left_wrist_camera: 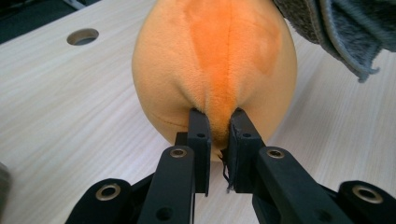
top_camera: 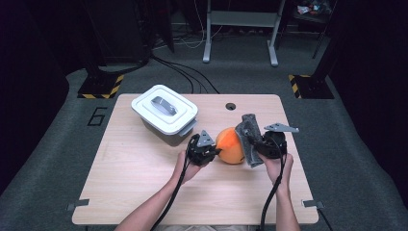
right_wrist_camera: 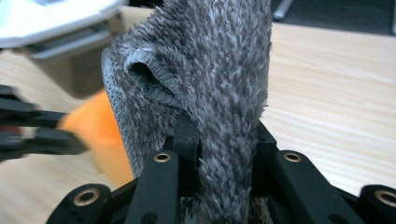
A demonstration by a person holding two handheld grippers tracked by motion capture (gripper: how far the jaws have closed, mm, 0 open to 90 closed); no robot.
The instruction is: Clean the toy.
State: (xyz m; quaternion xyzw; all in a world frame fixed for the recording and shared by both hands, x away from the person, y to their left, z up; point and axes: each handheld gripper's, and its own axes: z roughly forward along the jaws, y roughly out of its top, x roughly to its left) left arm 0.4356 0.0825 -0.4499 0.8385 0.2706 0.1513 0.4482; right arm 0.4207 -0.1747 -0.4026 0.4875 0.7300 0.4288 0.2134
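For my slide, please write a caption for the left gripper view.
Left claw pinches the orange plush ball beside a grey cloth.

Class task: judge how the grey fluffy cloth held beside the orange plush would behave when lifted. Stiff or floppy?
Probably floppy: the grey cloth bunches and folds between the right gripper jaws. Likely light, as a narrow pinch carries it. Its fuzzy pile suggests it won't slip easily.

A single digit, 6 (top_camera: 98, 116), is marked in dark paint on the grey floor (top_camera: 57, 144), at 9 o'clock from the white box (top_camera: 164, 109). Nothing else can be read anywhere.
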